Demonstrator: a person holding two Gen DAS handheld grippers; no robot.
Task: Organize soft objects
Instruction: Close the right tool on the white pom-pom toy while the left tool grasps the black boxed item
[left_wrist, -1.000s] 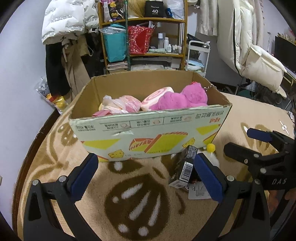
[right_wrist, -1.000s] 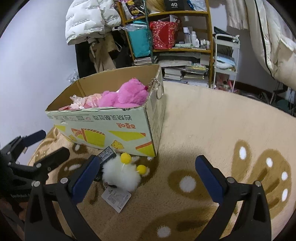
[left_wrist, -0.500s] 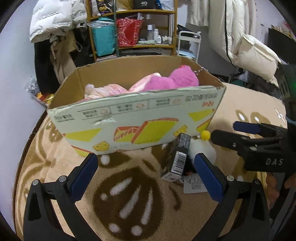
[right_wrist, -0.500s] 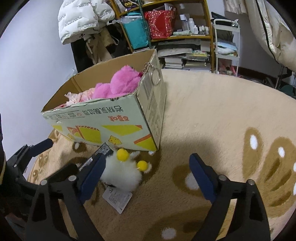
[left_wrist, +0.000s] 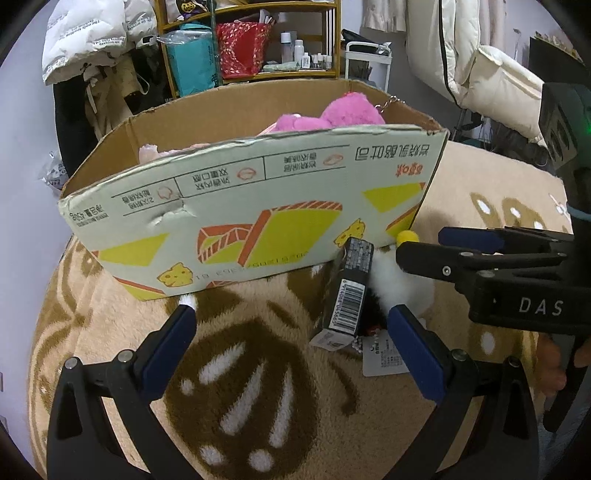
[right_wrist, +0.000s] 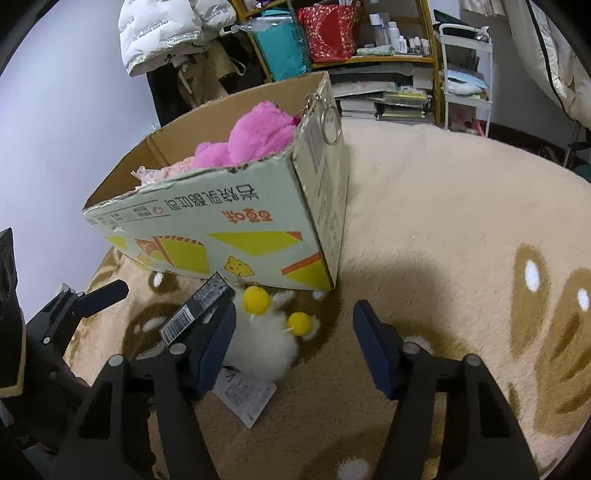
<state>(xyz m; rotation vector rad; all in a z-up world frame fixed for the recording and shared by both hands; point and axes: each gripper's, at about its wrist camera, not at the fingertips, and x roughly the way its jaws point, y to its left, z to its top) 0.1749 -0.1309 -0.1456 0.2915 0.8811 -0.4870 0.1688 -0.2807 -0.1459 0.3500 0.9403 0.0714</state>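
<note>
White plush toy (right_wrist: 264, 350) with two yellow pompoms (right_wrist: 257, 300), down on the beige rug (right_wrist: 443, 229), just in front of the near right corner of the cardboard box (right_wrist: 236, 236). Sits low and slightly left between the spread fingers of the right gripper (right_wrist: 293, 345); left pad (right_wrist: 216, 341) touching or almost touching its fur, right pad well clear of it. Roundish, no clear long axis; paper tag (right_wrist: 245, 398) trailing toward the camera. Nearer to the right gripper by far. Left gripper (left_wrist: 295, 325) also spread wide, holding nothing, aimed at the box front, with the toy (left_wrist: 391, 284) only at its right fingertip.

Black barcoded carton (right_wrist: 197, 308) leaning right against the toy's left side, between toy and left gripper; likely to get caught if the right jaws close without shifting left a touch. Box wall immediately behind, so little room to push forward; open rug to the right and toward the camera, so probably best closed in place and lifted up and back. Box open on top, already holding a pink plush (right_wrist: 255, 134) and pale pink items, with apparent free room at its left end, though the interior is mostly hidden from here. Key ring (right_wrist: 330, 123) hanging over the box's right corner, a possible snag on the way in.
</note>
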